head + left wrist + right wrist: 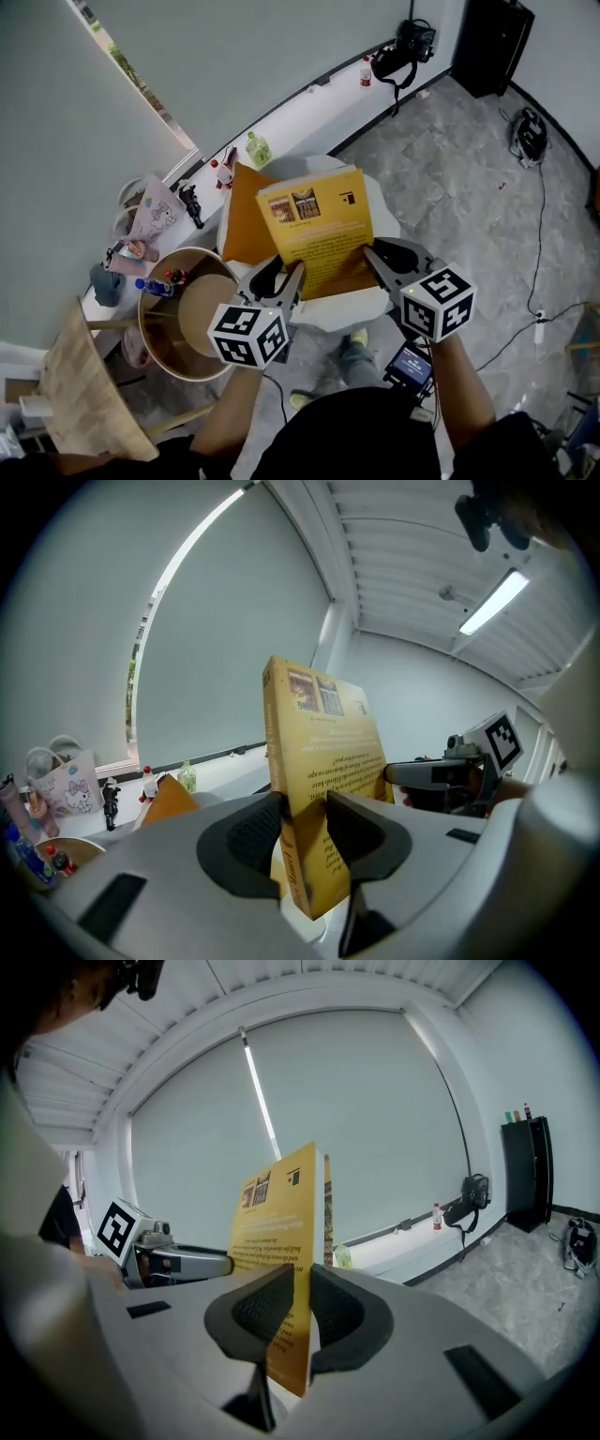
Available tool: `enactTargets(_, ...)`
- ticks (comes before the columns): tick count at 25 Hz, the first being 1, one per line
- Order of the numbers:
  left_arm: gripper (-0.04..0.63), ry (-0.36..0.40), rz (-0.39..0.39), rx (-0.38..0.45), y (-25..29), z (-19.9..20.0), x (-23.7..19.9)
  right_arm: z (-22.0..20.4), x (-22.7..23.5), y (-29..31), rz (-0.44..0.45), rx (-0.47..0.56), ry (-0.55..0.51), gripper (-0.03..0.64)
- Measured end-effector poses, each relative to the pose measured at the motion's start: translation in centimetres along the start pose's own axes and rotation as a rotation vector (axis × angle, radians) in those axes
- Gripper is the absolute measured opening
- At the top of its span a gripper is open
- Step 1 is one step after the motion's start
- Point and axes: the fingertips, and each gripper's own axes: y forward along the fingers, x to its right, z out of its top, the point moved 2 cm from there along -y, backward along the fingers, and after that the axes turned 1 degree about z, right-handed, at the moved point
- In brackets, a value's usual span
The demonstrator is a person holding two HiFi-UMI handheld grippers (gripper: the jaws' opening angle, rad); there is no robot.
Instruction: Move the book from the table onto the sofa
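Nearest in the head view, the left gripper (296, 274) and right gripper (371, 251) were clamped on the yellow book (314, 225), held above the white table (382, 208). No sofa was shown, so placing was judged outstanding.

In the left gripper view, the jaws were pressed on the spine edge.

In the right gripper view, the jaws were closed on the opposite edge. The print was unreadable.

soft, even daylight; a ceiling lamp (495, 602) glows at two o'clock; both gripper views bulge, corners vignetted black, little blur.
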Motion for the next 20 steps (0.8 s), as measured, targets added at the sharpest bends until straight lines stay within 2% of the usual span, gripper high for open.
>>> enactTargets(13,0.161,0.017,0.010,-0.086,8.1,2.5,-0.1,1.1,8.0,2.7,0.012,-0.031,0.086,0.061)
enactTargets(20,0.156,0.021,0.001,-0.109,11.8,1.7,-0.9,0.0,11.3,4.7,0.013,-0.052,0.104,0.061)
